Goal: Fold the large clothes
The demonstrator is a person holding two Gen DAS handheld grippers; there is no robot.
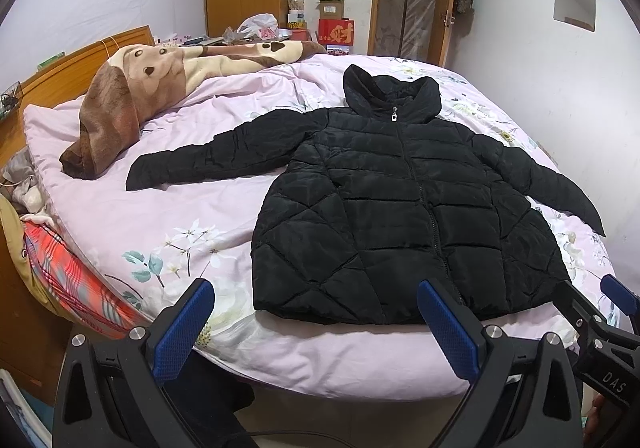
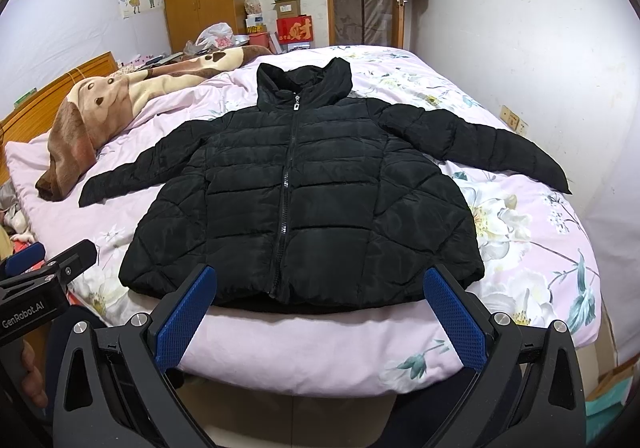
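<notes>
None of the folding looks started: the black puffer jacket point(image 2: 296, 192) lies face up and zipped on the bed point(image 2: 304, 352), hem close to the near edge, hood toward the far edge, both sleeves point(image 1: 208, 160) spread flat and well apart. Every fold is still to do, I'd say. Both tools hover off the near edge, the left gripper point(image 1: 316, 328) and the right gripper point(image 2: 320, 316) each with fingers spread wide, holding nothing. A brown dog-print blanket point(image 1: 132, 96) is heaped toward the headboard side, near the left cuff, and could crowd that sleeve.
</notes>
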